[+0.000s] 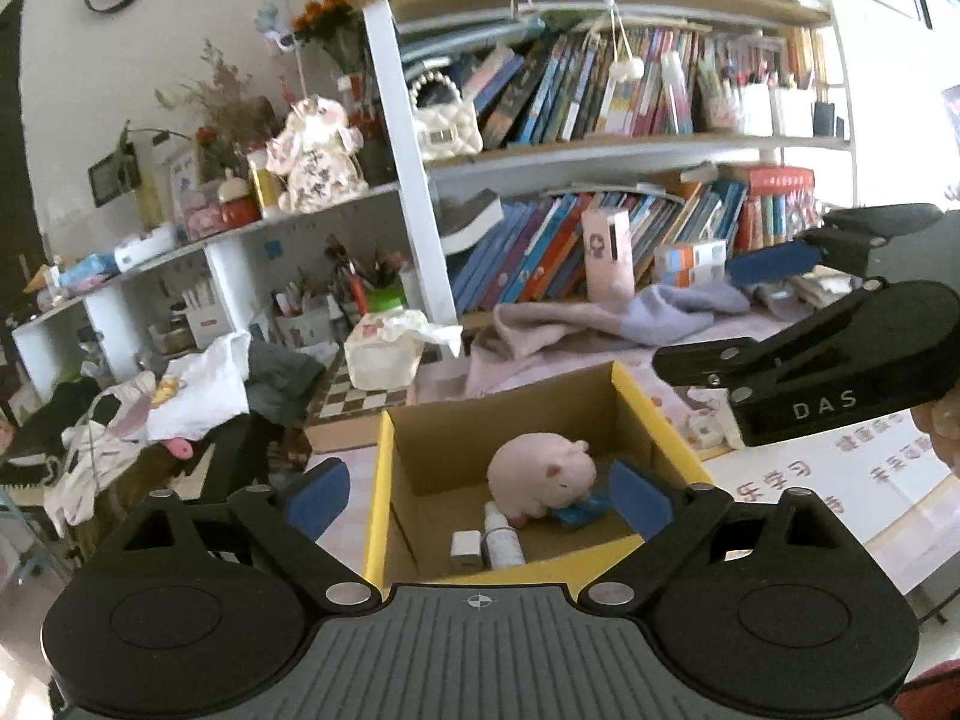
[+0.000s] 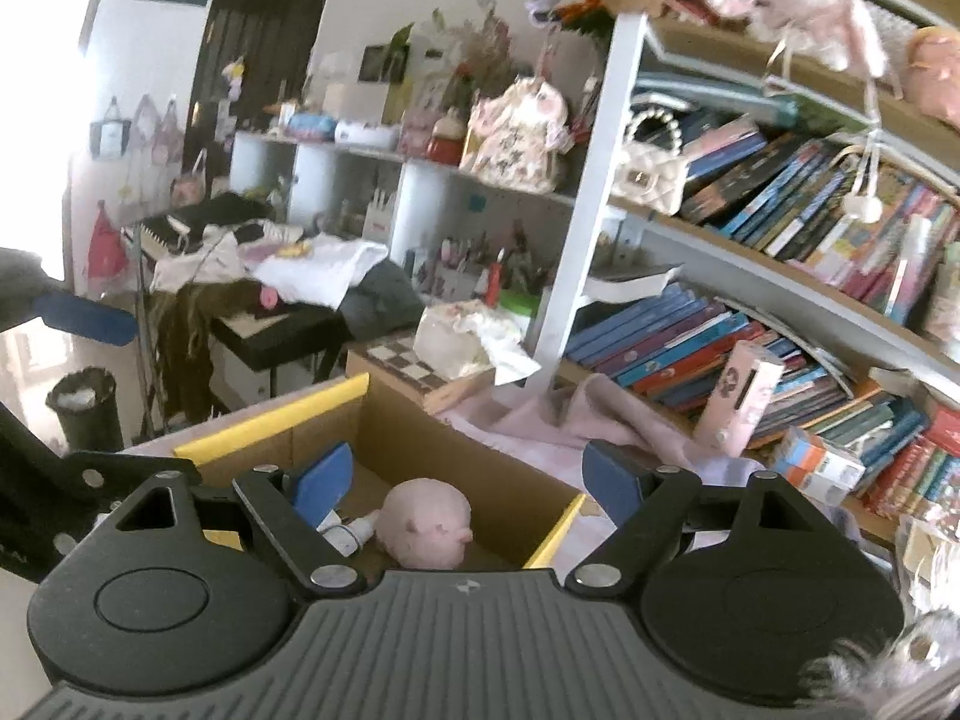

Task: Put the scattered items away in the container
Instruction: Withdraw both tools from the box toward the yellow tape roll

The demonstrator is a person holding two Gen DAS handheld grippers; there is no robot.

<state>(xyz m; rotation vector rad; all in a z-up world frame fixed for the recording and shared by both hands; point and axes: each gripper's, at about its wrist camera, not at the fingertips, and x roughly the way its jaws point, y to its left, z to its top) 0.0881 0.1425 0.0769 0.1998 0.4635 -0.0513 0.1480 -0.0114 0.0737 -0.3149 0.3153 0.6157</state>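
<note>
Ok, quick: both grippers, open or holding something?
Left gripper: open, empty, over the cardboard box.
Right gripper: open, empty, also above the box.

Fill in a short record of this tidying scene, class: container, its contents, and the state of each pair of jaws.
container: cardboard box, yellow rim, open top
contents: pink plush pig, white bottle, small white charger, blue item under the pig
left gripper: jaws open, empty, above the box
right gripper: jaws open, empty

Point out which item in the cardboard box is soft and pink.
The pig plush, round and pink, largest thing in the cardboard box. The white bottle and white block beside it are small and hard-edged.
</note>
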